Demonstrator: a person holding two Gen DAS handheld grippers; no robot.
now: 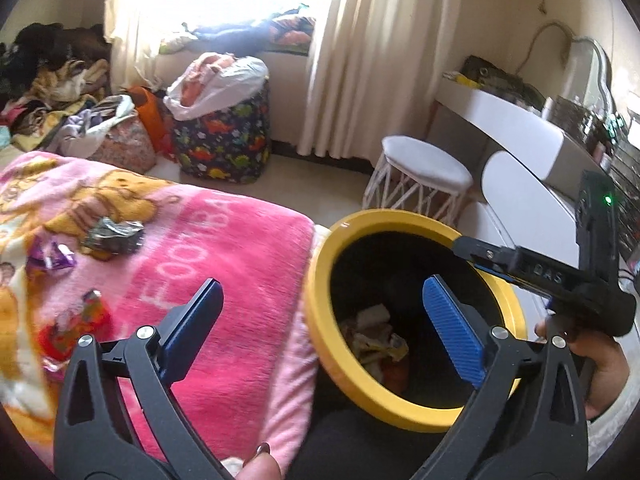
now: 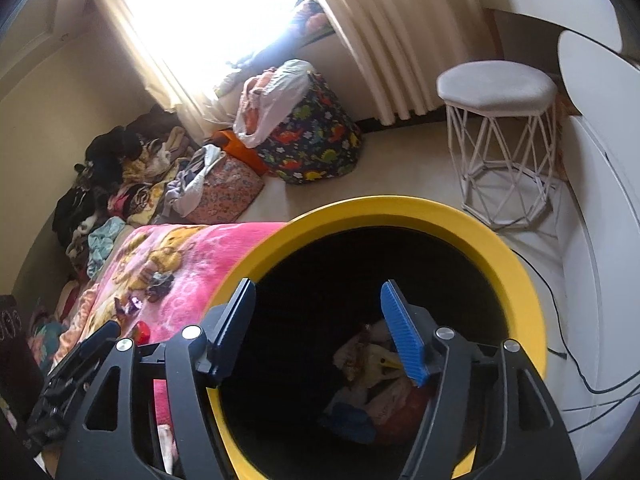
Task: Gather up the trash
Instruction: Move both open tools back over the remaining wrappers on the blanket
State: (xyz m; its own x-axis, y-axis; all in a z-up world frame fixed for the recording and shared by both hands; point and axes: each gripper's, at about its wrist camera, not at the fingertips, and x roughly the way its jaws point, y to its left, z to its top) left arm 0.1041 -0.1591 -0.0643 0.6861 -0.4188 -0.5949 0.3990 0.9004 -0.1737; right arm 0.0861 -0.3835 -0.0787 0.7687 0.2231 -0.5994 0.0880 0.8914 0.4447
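Observation:
A black bin with a yellow rim (image 1: 320, 280) (image 2: 400, 210) stands beside the bed and holds crumpled wrappers (image 1: 378, 344) (image 2: 380, 372). My left gripper (image 1: 324, 292) is open and empty, straddling the bin's left rim and the pink blanket (image 1: 224, 248). My right gripper (image 2: 318, 292) is open and empty over the bin's mouth; it also shows in the left wrist view (image 1: 472, 250) at the bin's far rim. On the blanket lie a silver wrapper (image 1: 112, 235) (image 2: 160, 282), a purple wrapper (image 1: 52, 258) (image 2: 130, 305) and a red wrapper (image 1: 86, 312) (image 2: 143, 332).
A white wire stool (image 1: 424, 176) (image 2: 498, 136) and a white dresser (image 1: 532, 148) stand right of the bin. A dinosaur-print bag (image 1: 224, 140) (image 2: 316, 144) and piles of clothes (image 1: 60, 96) (image 2: 132, 176) lie near the curtained window. A black cable (image 2: 560, 320) runs on the floor.

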